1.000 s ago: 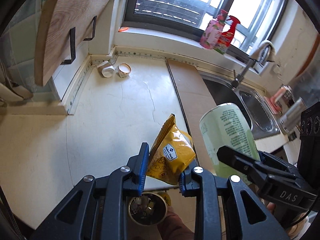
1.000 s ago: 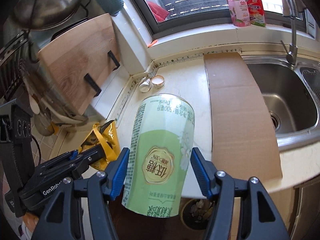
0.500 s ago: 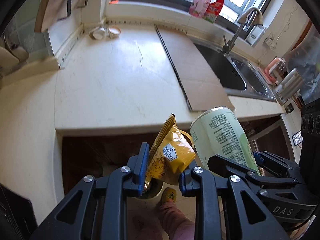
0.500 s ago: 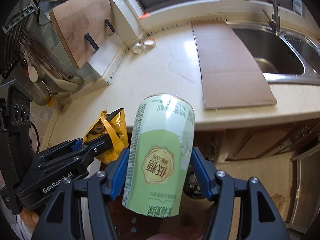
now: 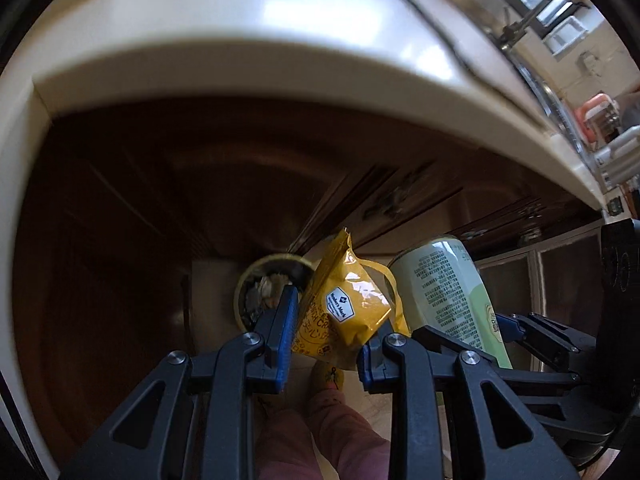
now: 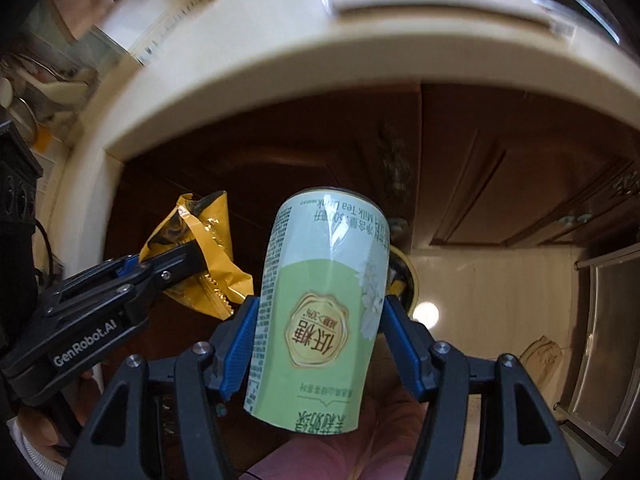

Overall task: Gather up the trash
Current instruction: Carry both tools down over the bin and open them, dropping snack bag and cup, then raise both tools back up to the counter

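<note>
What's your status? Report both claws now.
Left claw shut on yellow snack bag. Right claw shut on milk tea can. Trash bin below, nothing between.

Left tool [image 5: 328,330] clamped, blue pads [image 5: 285,332] pressed on both sides of what it holds. Right tool [image 6: 318,330] likewise clamped, pads [image 6: 240,344] on both flanks. Both held side by side, close together, pointing downward (person's pink-clad leg [image 5: 320,432] below them).

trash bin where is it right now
In the left wrist view the trash bin sits on the floor below the counter edge, just beyond the yellow snack bag.
</note>
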### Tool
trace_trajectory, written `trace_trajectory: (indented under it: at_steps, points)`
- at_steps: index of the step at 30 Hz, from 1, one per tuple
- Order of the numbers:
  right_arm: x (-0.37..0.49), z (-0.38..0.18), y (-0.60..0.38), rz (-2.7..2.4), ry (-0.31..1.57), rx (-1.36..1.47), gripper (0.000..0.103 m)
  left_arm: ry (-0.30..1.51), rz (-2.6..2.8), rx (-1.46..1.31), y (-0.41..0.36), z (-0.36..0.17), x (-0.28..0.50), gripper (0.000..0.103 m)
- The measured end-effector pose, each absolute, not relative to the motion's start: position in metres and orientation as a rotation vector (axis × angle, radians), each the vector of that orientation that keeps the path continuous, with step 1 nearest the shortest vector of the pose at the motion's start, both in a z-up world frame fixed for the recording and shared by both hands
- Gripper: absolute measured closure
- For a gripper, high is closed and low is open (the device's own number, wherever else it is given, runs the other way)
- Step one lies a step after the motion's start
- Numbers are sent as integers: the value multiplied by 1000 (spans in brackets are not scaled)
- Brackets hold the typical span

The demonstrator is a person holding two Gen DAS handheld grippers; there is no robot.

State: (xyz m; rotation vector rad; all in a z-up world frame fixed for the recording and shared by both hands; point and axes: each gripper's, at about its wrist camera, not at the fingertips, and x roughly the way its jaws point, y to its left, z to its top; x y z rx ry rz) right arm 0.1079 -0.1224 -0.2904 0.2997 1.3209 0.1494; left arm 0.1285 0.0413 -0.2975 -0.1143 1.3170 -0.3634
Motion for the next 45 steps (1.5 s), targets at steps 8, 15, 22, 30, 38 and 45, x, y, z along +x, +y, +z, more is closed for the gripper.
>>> trace_trajectory:
  at_steps: [8,15,22,30,38,45]
  points:
    - [127,-424,-123,138,1425,246,41,1415,-314,-129,35,-431,130,79]
    - [138,-520,-118,148,1474,238,39,1430,-300,-118,39,-514,139,77]
    - [148,-561,-117,161,1495,257,37,1414,-300,-121,40,-536,146,38]
    - [140,-536,-122,149,1483,253,37,1422,-296,-88,37,-521,138,37]
    - [126,-490,-133,119,1469,292,37,1431,-298,-93,46,-476,123,37]
    - [115,-426,-129,121,1442,292,37,1398,-312,-98,58,-404,117,37]
